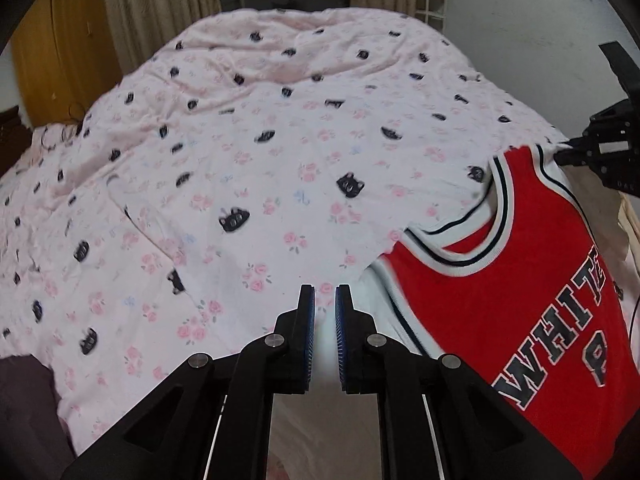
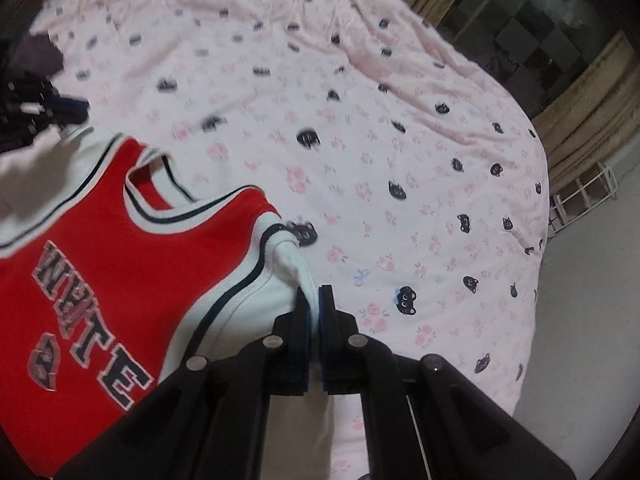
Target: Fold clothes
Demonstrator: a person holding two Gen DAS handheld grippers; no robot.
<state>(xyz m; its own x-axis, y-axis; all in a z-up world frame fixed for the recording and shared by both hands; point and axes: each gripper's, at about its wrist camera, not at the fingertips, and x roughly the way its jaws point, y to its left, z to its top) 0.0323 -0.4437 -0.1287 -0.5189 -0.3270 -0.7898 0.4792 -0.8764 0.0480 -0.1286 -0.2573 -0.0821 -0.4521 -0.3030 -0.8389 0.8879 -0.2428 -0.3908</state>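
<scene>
A red jersey (image 1: pixel 500 280) with white sleeves, dark trim and the word "WHITE" hangs stretched between my two grippers, above the bed. In the left wrist view my left gripper (image 1: pixel 325 290) is shut on white cloth at one shoulder, which shows in the narrow gap between its blue pads. My right gripper (image 1: pixel 560 156) pinches the other shoulder at the far right. The right wrist view shows the jersey (image 2: pixel 120 248) at the left, with my right gripper (image 2: pixel 314 292) shut on its white sleeve edge. My left gripper (image 2: pixel 76 106) is blurred at the upper left.
A pink floral quilt (image 1: pixel 260 140) with black cat faces covers the bed under the jersey. A dark cloth (image 1: pixel 24 400) lies at the bed's near left corner. A wooden wardrobe (image 1: pixel 52 60), curtains (image 1: pixel 160 0) and a white rack (image 1: pixel 432 0) stand beyond the bed.
</scene>
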